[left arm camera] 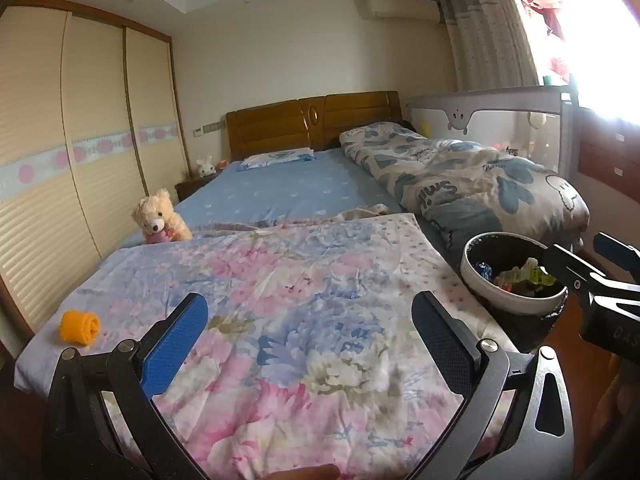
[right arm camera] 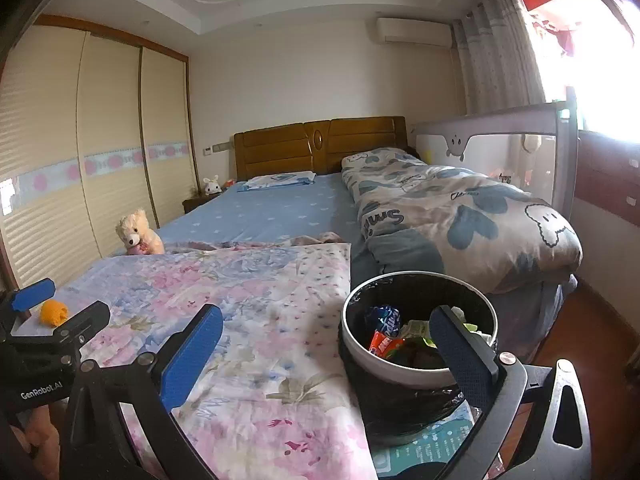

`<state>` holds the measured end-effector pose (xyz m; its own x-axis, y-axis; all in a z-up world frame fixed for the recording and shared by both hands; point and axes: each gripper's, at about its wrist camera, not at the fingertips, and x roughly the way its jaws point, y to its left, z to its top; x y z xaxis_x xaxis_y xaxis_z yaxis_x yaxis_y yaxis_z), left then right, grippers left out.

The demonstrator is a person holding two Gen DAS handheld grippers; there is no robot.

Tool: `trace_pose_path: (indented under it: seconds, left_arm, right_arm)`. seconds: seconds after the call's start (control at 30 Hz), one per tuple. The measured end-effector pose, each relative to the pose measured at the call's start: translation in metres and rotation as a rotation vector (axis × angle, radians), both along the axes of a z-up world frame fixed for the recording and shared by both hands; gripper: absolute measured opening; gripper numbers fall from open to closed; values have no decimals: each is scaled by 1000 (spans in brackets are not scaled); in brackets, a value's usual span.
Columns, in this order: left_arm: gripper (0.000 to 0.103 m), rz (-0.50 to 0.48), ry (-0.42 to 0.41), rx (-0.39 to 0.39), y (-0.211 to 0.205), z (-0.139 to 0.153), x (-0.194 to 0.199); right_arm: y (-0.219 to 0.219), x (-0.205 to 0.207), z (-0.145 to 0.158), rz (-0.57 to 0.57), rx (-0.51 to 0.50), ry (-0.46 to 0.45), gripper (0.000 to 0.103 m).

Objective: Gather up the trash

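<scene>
An orange crumpled piece point(left arm camera: 80, 327) point(right arm camera: 54, 313) lies on the floral quilt point(left arm camera: 304, 280) near its left edge. My left gripper point(left arm camera: 312, 340) hovers over the quilt, open wide with nothing between its blue pads; the orange piece is to its left. A white-rimmed bin point(left arm camera: 516, 306) point(right arm camera: 400, 376) with a black liner stands at the quilt's right side and holds several wrappers point(left arm camera: 524, 274) point(right arm camera: 384, 320). My right gripper point(right arm camera: 328, 356) is open and empty, its right finger just in front of the bin. Each gripper shows in the other's view: the right point(left arm camera: 584, 254), the left point(right arm camera: 79, 298).
A teddy bear point(left arm camera: 160, 218) sits at the quilt's far left corner. Behind are the blue-sheeted bed point(left arm camera: 280, 188), a rolled grey duvet point(left arm camera: 460, 184) and a bed rail point(left arm camera: 480, 120). Wardrobe doors point(left arm camera: 80, 160) line the left wall. Red-brown floor point(right arm camera: 592, 320) runs along the right.
</scene>
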<state>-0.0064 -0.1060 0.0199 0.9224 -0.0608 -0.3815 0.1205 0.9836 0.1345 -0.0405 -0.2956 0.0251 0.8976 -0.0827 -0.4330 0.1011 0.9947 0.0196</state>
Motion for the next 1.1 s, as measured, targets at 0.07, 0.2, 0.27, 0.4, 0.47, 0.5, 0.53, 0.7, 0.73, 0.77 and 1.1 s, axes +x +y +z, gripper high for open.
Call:
trace_pose_path:
  seconds: [0.07, 0.2, 0.27, 0.4, 0.47, 0.5, 0.53, 0.7, 0.73, 0.77, 1.1]
  left_arm:
    - [103, 0, -2, 2, -1, 0, 0]
    - [103, 5, -1, 4, -1, 0, -1]
    - [103, 6, 2, 6, -1, -1, 0]
    - [103, 10, 10, 4, 0, -2, -1]
    - [103, 12, 13, 1, 1, -2, 1]
    - [103, 11, 12, 2, 1, -2, 1]
    - [103, 12, 14, 3, 1, -2, 1]
    - [103, 18, 18, 3, 2, -4, 1]
    - [103, 18, 17, 4, 2, -4, 1]
    - [103, 17, 17, 3, 2, -4, 1]
    - [103, 14, 22, 3, 1, -5, 2]
  right_arm:
    - [0, 0, 0, -1, -1, 2, 103]
    - [-1, -1, 0, 0, 7, 5, 103]
    - [-2, -1, 0, 1, 9, 5, 103]
    - [-2, -1, 0, 2, 12, 7, 103]
    - [-1, -2, 0, 5, 14, 8, 103]
    - [-1, -1, -1, 7, 13, 9, 103]
    - [0, -1, -1, 7, 12, 10, 103]
    - [1, -2, -1, 8, 18, 11, 103]
    - [1, -2, -1, 8, 18, 11, 103]
    - [2, -2, -1, 8, 17, 9, 103]
    - [1, -2, -1, 9, 18, 11, 103]
